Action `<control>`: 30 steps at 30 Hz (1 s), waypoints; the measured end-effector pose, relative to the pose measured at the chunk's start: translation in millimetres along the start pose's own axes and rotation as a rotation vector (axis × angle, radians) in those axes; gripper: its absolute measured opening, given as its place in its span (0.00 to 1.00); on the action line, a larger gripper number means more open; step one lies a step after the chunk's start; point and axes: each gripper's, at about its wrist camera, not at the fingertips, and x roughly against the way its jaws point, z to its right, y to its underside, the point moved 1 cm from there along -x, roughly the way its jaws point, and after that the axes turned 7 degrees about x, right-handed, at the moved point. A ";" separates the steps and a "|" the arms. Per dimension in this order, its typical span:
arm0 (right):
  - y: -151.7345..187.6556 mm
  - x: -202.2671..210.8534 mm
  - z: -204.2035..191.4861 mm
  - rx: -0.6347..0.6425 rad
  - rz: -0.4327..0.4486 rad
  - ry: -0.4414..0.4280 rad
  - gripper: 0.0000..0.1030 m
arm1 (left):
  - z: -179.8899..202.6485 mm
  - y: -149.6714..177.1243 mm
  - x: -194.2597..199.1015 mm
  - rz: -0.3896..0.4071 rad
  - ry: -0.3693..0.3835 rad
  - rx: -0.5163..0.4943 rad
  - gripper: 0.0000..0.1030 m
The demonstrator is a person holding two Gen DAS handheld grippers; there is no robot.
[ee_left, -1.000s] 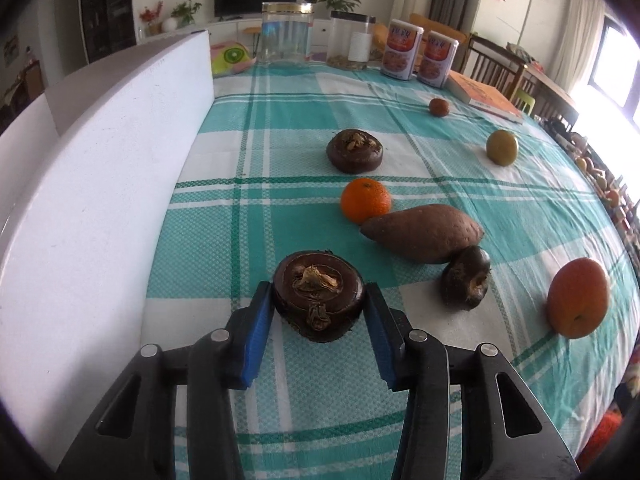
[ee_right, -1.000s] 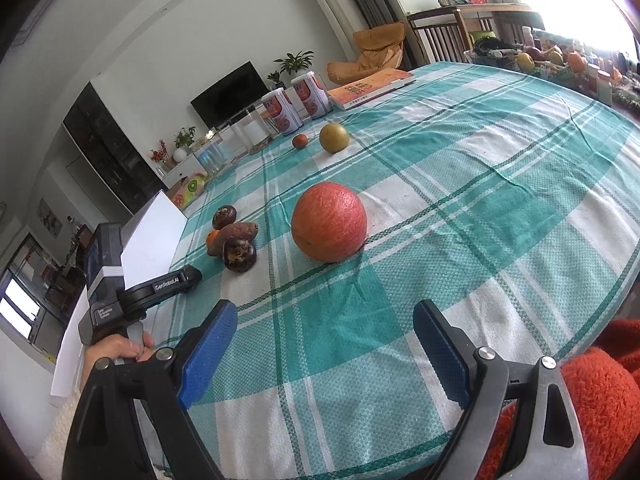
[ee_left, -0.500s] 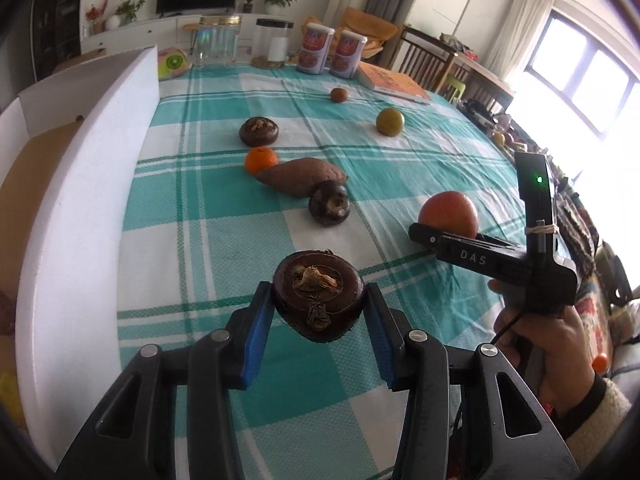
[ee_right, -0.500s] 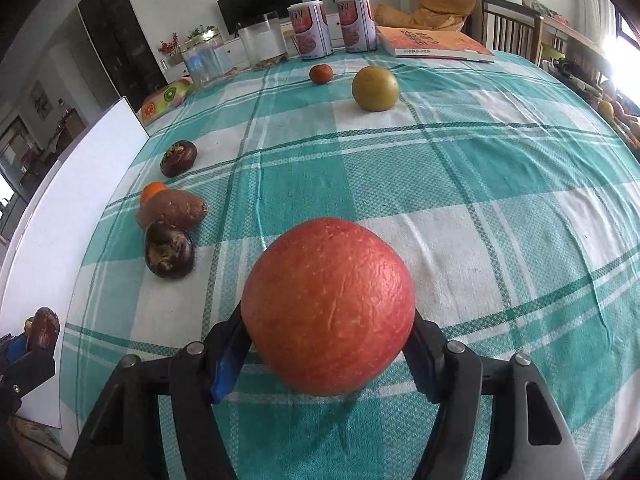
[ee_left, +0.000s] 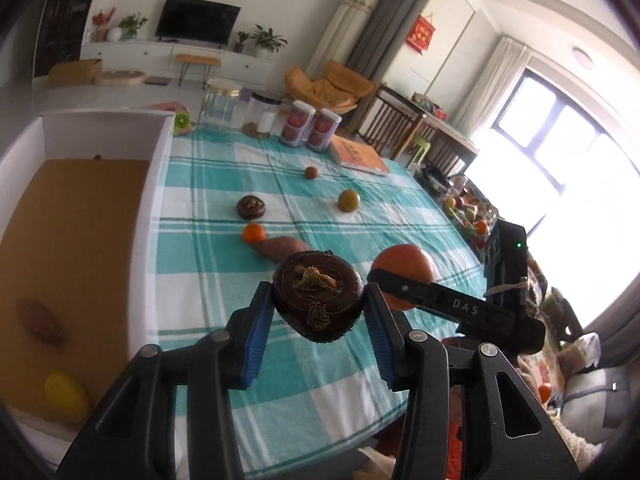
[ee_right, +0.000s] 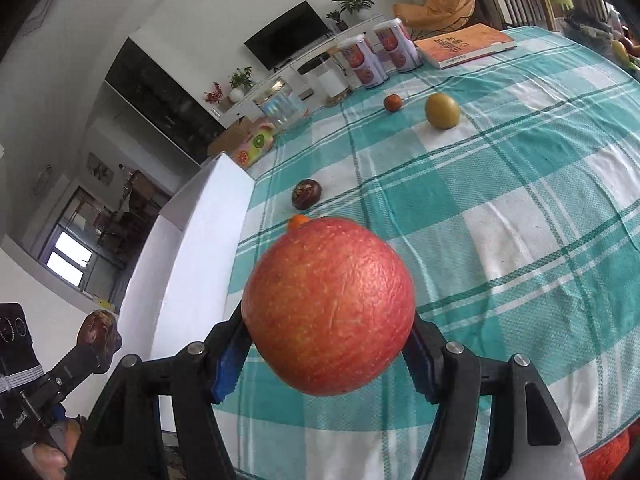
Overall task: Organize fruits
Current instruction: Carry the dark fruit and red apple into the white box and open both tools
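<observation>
**Both grippers carry fruit above the desk**

The left gripper [ee_left: 318, 306] pinches a dark brown mangosteen [ee_left: 318, 294] in the air, just right of the white box [ee_left: 144, 216], where a brown fruit [ee_left: 40, 320] and a lemon [ee_left: 66, 398] lie near. The right gripper [ee_right: 328, 350] clamps a red apple [ee_right: 329, 306] above the checked desk [ee_right: 500, 200]. Farther off on the cloth lie a tangerine [ee_left: 253, 233], a sweet potato [ee_left: 282, 248], another mangosteen [ee_left: 251, 207] and a green fruit [ee_left: 348, 200].

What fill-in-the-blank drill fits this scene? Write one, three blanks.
1. The left gripper is shut on a dark brown round ____.
2. The right gripper grips a large ____ apple.
3. Inside the white box, near its front, lies a ____ lemon.

Missing words: mangosteen; red; yellow
</observation>
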 end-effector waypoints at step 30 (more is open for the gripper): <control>61.4 -169.5 -265.7 0.628 -0.239 -0.118 0.78 | -220.6 11.4 47.4 0.136 -0.592 0.306 0.78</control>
